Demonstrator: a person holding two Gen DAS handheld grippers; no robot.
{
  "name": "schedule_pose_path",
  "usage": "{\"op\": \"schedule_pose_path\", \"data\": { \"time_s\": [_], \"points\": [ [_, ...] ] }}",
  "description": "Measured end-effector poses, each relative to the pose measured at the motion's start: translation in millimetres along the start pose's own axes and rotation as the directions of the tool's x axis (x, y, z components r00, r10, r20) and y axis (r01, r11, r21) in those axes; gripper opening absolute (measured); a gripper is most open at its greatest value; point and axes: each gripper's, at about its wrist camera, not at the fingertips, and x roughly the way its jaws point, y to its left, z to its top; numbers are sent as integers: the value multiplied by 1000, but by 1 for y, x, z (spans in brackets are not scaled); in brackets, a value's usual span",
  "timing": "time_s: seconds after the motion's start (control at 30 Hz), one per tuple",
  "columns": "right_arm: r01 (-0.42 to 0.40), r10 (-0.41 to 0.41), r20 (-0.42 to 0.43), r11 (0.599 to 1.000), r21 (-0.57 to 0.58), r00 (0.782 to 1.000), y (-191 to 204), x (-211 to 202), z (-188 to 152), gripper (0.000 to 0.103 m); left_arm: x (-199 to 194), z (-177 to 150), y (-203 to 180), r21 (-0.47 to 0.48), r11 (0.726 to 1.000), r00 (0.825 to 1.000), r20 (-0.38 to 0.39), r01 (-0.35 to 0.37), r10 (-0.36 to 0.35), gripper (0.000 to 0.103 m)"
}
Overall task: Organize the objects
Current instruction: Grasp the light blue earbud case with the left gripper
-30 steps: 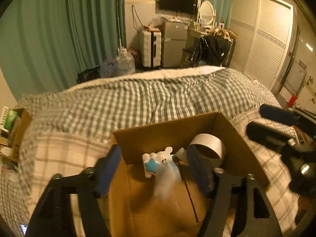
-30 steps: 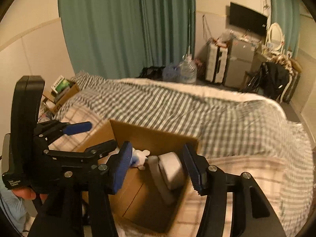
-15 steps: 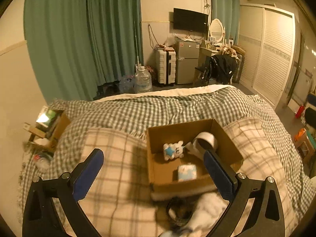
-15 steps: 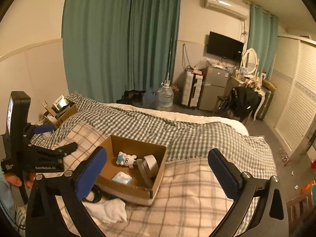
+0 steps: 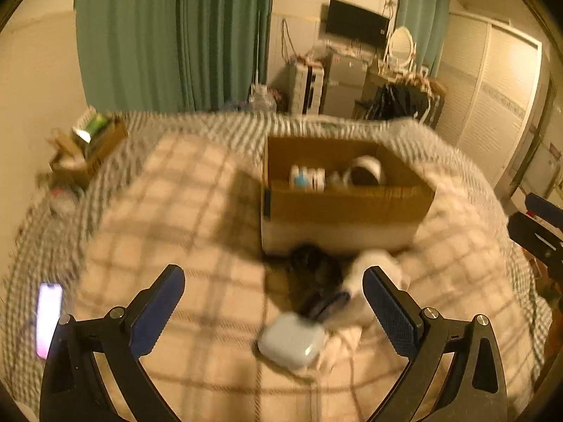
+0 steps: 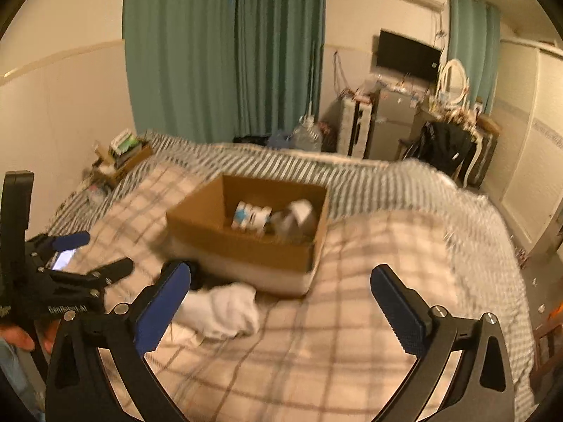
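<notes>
A cardboard box (image 5: 346, 207) (image 6: 242, 242) sits on the plaid bed; inside are a white toy with a blue star (image 5: 307, 179) (image 6: 250, 215) and a tape roll (image 5: 364, 176) (image 6: 299, 216). In front of the box lie a white earbud case (image 5: 291, 341), a dark round object (image 5: 313, 267) and white socks (image 5: 369, 274) (image 6: 225, 309). My left gripper (image 5: 273, 309) is open and empty, just before the earbud case. My right gripper (image 6: 281, 302) is open and empty, right of the socks. The left gripper also shows in the right wrist view (image 6: 70, 263).
A lit phone (image 5: 47, 320) lies on the bed at the left. A box of clutter (image 5: 88, 147) sits by the left wall. Green curtains (image 6: 225, 52), suitcases, a fridge and a wardrobe stand beyond the bed.
Both grippers came out of the box, pulled back and opened wide, then dropped lower toward the bed. The left gripper now points at the items in front of the box.
</notes>
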Motion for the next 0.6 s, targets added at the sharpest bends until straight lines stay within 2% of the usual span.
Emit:
{"op": "schedule_pose_path", "data": {
  "time_s": [0.1, 0.17, 0.23, 0.3, 0.33, 0.4, 0.6],
  "points": [
    [-30, 31, -64, 1000, 6, 997, 6, 25, -18, 103, 20, -23, -5, 39, 999, 998, -43, -38, 40, 103],
    [-41, 41, -93, 999, 11, 995, 10, 37, -30, 103, 29, -35, -8, 61, 997, 996, -73, -40, 44, 102],
    [-54, 55, -118, 998, 11, 991, 13, 46, -37, 103, 36, -41, -7, 63, 998, 995, -99, -25, 32, 91],
    [-60, 62, -129, 998, 12, 990, 15, 50, -41, 103, 42, -43, -6, 57, 998, 992, -125, 3, 4, 73],
    [-62, 63, -130, 998, 11, 989, 17, 52, -41, 103, 46, -44, -7, 60, 998, 990, -142, 22, -14, 70],
    [-65, 66, -134, 998, 9, 989, 18, 53, -42, 103, 51, -47, -11, 73, 997, 987, -160, 38, -26, 56],
    [-71, 74, -155, 997, 24, 985, 17, 59, -43, 103, 56, -49, -12, 73, 995, 980, -190, 72, -57, 55]
  ]
}}
